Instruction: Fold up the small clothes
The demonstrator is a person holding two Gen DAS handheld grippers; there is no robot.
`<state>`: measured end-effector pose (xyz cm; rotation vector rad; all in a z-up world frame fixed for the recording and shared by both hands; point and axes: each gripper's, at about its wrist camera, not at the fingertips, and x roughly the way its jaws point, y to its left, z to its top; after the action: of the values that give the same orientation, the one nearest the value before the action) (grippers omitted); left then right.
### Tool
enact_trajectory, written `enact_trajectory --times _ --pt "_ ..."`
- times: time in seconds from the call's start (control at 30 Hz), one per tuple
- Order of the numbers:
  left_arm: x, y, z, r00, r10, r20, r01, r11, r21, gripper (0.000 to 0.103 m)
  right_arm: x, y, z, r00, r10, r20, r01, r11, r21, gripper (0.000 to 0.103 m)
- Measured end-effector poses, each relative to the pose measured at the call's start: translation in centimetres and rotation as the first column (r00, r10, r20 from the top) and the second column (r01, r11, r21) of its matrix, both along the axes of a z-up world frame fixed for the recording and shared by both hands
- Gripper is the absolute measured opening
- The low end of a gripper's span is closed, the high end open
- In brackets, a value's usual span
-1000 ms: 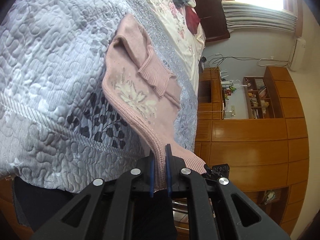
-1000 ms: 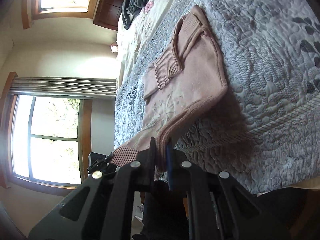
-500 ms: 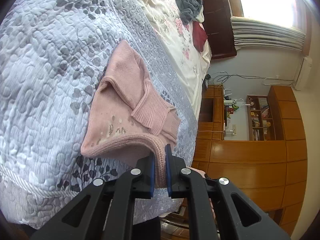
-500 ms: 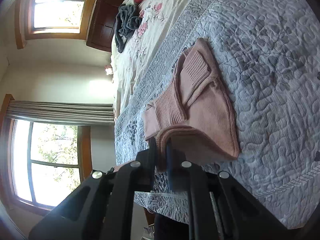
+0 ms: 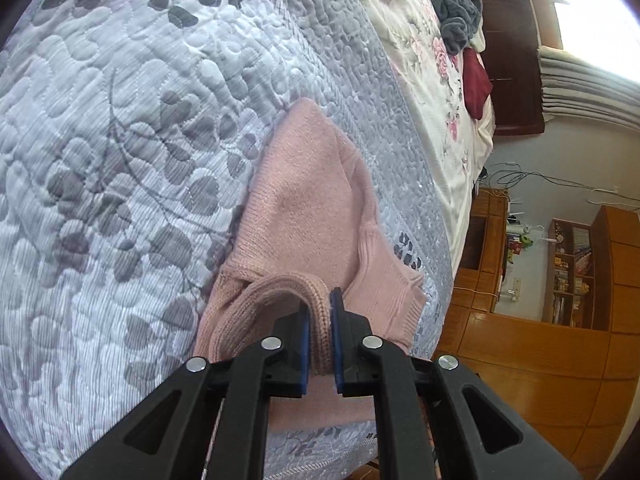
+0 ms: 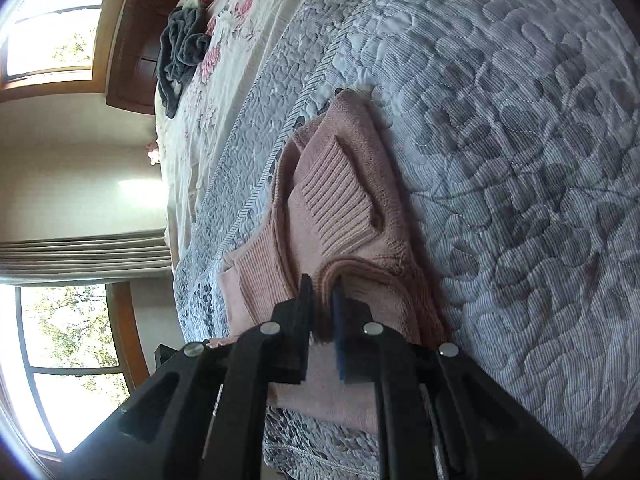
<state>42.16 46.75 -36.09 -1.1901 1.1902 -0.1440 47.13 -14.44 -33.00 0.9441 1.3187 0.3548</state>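
The surface is a bed covered with a grey-lilac quilted bedspread (image 5: 132, 152) that has a stitched pebble pattern and dark leaf prints. Further up the bed lies a cream sheet with pink flowers (image 5: 432, 60), and on it sit a crumpled grey garment (image 5: 456, 4) and a dark red cloth (image 5: 476, 80). Behind them stands a dark wooden headboard (image 5: 516, 40).

In the left wrist view the room has a wall of orange-brown wooden cabinets (image 5: 520, 340) with open shelves (image 5: 568, 276) full of small things; any writing there is too small to read. Loose cables hang on the pale wall above. In the right wrist view there are wood-framed windows (image 6: 68, 364) with trees outside and a gathered pale curtain (image 6: 80, 256).

The pink knit sweater (image 5: 312, 216) lies partly folded on the bedspread, close to the bed's edge, with a ribbed cuff (image 6: 336, 200) folded over its top. No label or brand is visible on it.

The left tool (image 5: 319, 344) pinches a ribbed edge of the sweater between its blue pads. The right tool (image 6: 323, 332) also has a ribbed fold of the sweater between its fingers, which stand close together on it.
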Motion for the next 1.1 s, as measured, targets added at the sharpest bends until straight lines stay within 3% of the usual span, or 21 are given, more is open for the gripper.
enact_trajectory --times 0.1,0.2,0.3,0.4,0.53,0.77,1.0,1.03,1.1 --pt "0.8 0.3 -0.9 1.0 0.019 0.012 -0.019 1.0 -0.023 0.01 1.1 0.1 -1.4 1.0 -0.014 -0.012 0.015 1.0 0.018 0.014" --pt "1.4 0.0 0.1 0.997 -0.004 0.071 0.005 1.0 -0.011 0.02 1.8 0.4 -1.3 1.0 0.011 -0.01 -0.01 1.0 0.015 0.022" --pt "1.5 -0.7 1.9 0.989 -0.069 0.13 0.06 0.996 0.073 0.028 2.1 0.9 0.5 0.997 0.064 0.045 -0.063 0.997 -0.038 0.031" --pt "1.6 -1.2 3.7 0.977 -0.126 0.174 0.092 0.977 0.193 0.038 2.2 1.6 2.5 0.985 0.132 0.11 -0.119 0.986 -0.115 0.032" --pt "2.3 -1.1 4.1 0.972 -0.164 0.171 0.116 0.958 0.262 0.048 2.1 2.5 3.7 0.966 0.203 0.161 -0.165 0.961 -0.221 0.032" --pt "3.3 -2.9 2.9 0.95 -0.295 0.103 0.233 0.888 0.396 0.048 3.1 4.0 2.0 0.941 0.295 0.166 -0.224 0.91 -0.35 0.032" --pt "4.1 -3.9 1.3 0.943 -0.324 0.073 0.266 0.868 0.42 0.048 4.2 4.4 -0.8 0.947 0.29 0.139 -0.227 0.91 -0.347 0.032" --pt "4.0 -3.8 1.2 0.945 -0.315 0.085 0.255 0.876 0.409 0.047 4.2 4.6 -0.9 0.945 0.293 0.142 -0.23 0.909 -0.347 0.032" --pt "3.9 -3.6 0.8 0.947 -0.302 0.104 0.244 0.894 0.376 0.022 3.9 5.1 -0.7 0.937 0.31 0.16 -0.237 0.901 -0.364 0.023"
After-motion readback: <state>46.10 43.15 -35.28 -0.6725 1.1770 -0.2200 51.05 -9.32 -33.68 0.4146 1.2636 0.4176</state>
